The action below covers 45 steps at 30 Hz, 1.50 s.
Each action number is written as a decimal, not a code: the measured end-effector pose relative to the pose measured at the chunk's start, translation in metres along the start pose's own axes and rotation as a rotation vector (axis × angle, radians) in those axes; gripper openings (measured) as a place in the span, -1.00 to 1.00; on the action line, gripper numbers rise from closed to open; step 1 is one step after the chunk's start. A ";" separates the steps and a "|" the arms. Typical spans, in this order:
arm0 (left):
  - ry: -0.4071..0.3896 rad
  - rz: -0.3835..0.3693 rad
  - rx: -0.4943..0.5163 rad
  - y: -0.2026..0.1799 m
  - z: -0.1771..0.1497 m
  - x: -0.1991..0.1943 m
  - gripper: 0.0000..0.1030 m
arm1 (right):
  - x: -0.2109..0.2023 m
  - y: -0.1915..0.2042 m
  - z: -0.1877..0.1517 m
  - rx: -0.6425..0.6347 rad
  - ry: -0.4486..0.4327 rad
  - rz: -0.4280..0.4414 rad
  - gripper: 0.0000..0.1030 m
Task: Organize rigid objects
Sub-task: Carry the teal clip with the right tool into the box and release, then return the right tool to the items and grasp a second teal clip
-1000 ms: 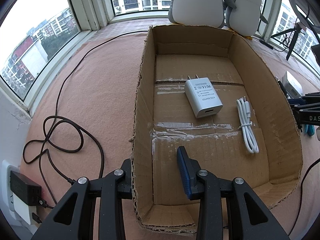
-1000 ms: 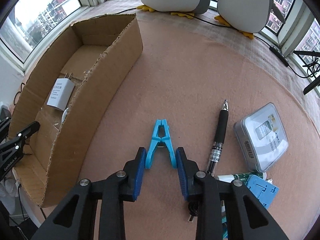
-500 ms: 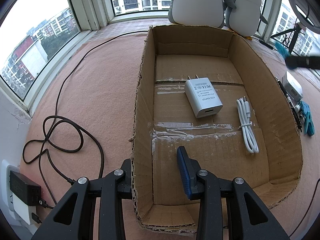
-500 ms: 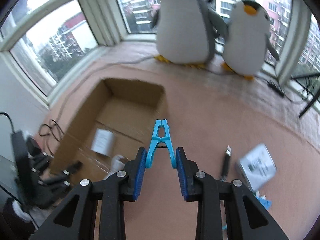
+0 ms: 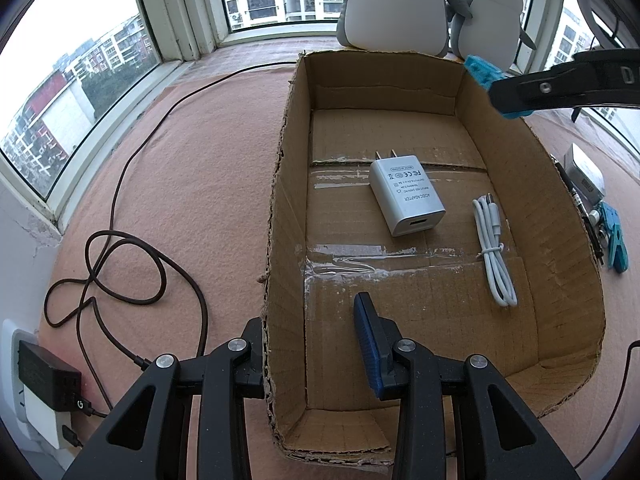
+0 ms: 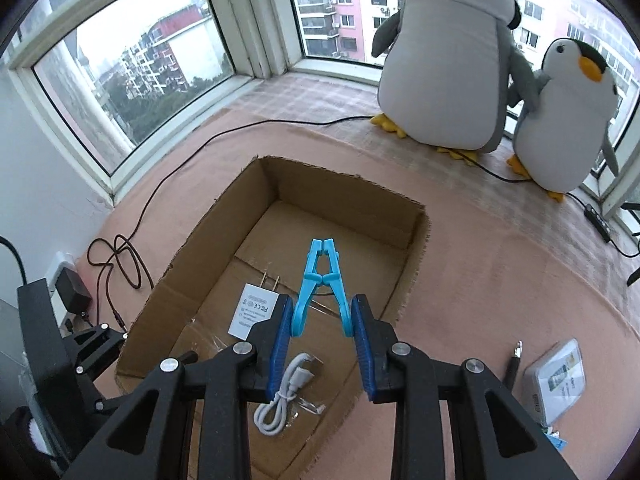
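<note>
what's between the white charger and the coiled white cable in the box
Nothing: in the left wrist view only bare taped cardboard floor separates the charger from the cable inside the box.

R gripper (image 6: 320, 330) clamped on handles of blue clip (image 6: 321, 280), clip tip pointing fwd, held in the air above open cardboard box (image 6: 224, 216); inside box: white charger (image 6: 253, 312) w/ prongs, coiled white cable (image 6: 284, 396) just beside it; two penguin plushies (image 6: 448, 60) by window at back; black pen (image 6: 513, 364) + silver tin (image 6: 558, 380) on mat, right of box; L gripper (image 6: 120, 340) at box's left wall.
</note>
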<state>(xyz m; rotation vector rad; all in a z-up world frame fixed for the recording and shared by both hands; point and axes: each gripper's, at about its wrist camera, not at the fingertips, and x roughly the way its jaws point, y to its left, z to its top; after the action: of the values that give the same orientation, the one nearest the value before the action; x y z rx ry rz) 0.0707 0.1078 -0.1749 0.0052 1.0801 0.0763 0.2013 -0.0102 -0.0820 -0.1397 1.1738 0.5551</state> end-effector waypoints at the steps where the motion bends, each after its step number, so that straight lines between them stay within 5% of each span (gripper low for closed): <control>1: 0.000 0.000 0.000 0.000 0.000 0.000 -0.29 | 0.002 0.001 0.000 0.000 0.003 -0.001 -0.47; 5: 0.000 -0.001 -0.001 0.000 0.001 0.000 -0.29 | 0.007 0.002 0.000 -0.006 0.013 -0.007 -0.44; 7: 0.000 -0.001 -0.001 0.000 0.001 0.000 -0.29 | 0.008 0.003 0.000 -0.012 0.011 -0.012 -0.25; 9: 0.000 -0.001 -0.002 0.000 0.001 0.000 -0.29 | 0.006 0.004 0.000 -0.018 -0.004 -0.038 0.23; 10: 0.000 -0.001 -0.001 0.000 0.001 0.000 -0.29 | 0.004 0.005 0.000 -0.020 -0.016 -0.049 0.25; 25: 0.000 -0.006 0.001 0.002 0.004 0.003 -0.28 | -0.033 -0.040 -0.028 0.087 -0.037 -0.060 0.25; 40: 0.001 0.001 0.014 0.001 0.003 0.004 -0.28 | -0.092 -0.169 -0.157 0.379 0.029 -0.176 0.21; 45: 0.002 0.005 0.017 0.000 0.004 0.005 -0.28 | -0.087 -0.181 -0.181 0.440 0.053 -0.166 -0.08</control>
<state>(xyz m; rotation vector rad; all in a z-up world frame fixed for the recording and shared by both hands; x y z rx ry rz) 0.0765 0.1087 -0.1775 0.0231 1.0825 0.0712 0.1138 -0.2645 -0.1072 0.1252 1.2955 0.1396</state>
